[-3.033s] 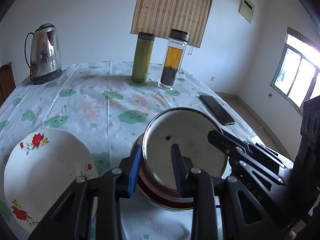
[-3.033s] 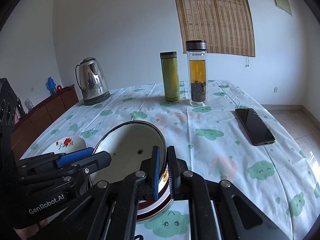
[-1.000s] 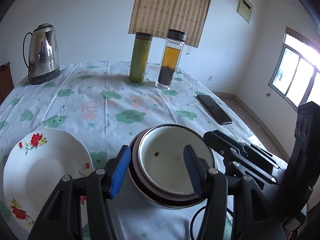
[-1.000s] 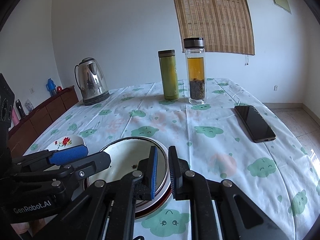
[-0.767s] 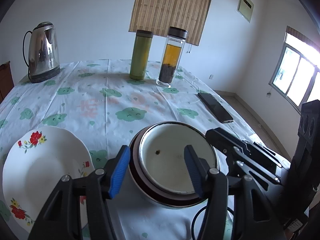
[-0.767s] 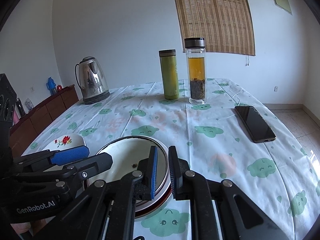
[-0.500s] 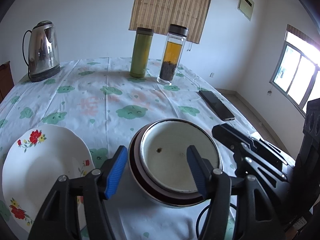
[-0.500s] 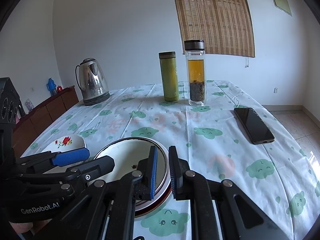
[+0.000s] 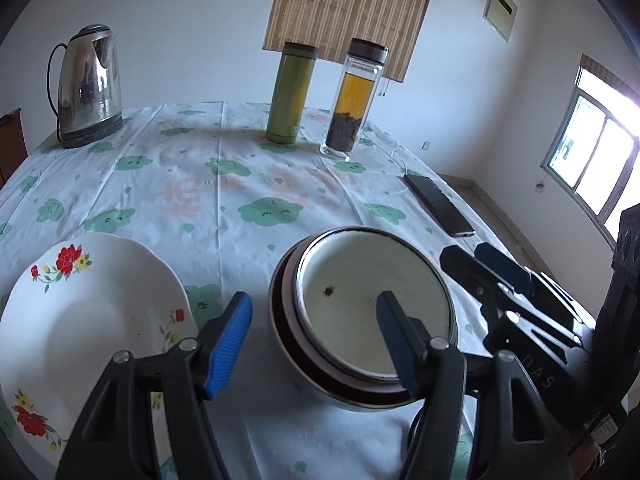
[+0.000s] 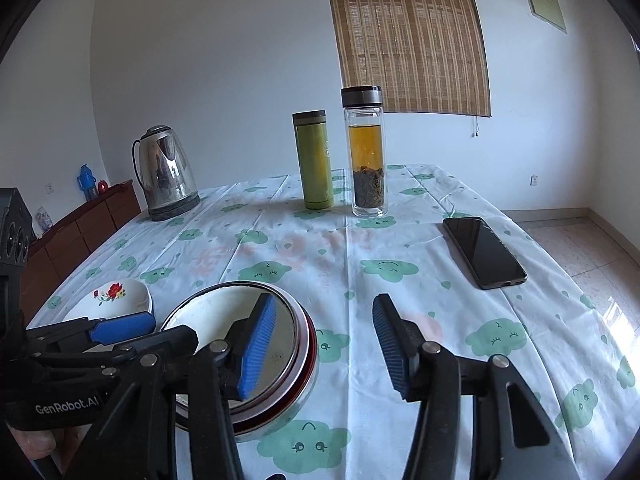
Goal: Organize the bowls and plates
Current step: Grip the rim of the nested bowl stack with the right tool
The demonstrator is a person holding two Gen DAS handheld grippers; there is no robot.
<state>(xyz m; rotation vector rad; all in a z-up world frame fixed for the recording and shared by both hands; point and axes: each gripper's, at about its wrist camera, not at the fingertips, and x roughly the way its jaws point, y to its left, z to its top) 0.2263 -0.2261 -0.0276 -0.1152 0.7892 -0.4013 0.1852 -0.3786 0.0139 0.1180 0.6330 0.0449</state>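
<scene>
Nearest the left wrist camera, the left tool (image 9: 314, 330) stands spread wide, its blue pads on either side of the stacked bowls (image 9: 368, 312) without touching them — the left pad over the cloth beside the stack, the right pad over the cream inside of the top bowl. The stack sits on the table (image 9: 224, 208) near its front edge: a cream-lined bowl with a dark speck inside, nested in a wider one with a dark red rim. Just left of it lies a white plate (image 9: 88, 312) painted with red flowers, apart from the bowls.

From the right wrist view, the right tool (image 10: 322, 340) is also spread open and holds nothing; its left pad hangs over the right rim of the bowls, its right pad over bare tablecloth.

Farther back on the right side lies a dark phone (image 10: 484, 252), flat on the cloth. At the far end of the table stand a green flask (image 10: 314, 160) and a glass tea bottle (image 10: 366, 152) just beside each other, both upright, and well to their left a steel kettle (image 10: 166, 168) on its base.
</scene>
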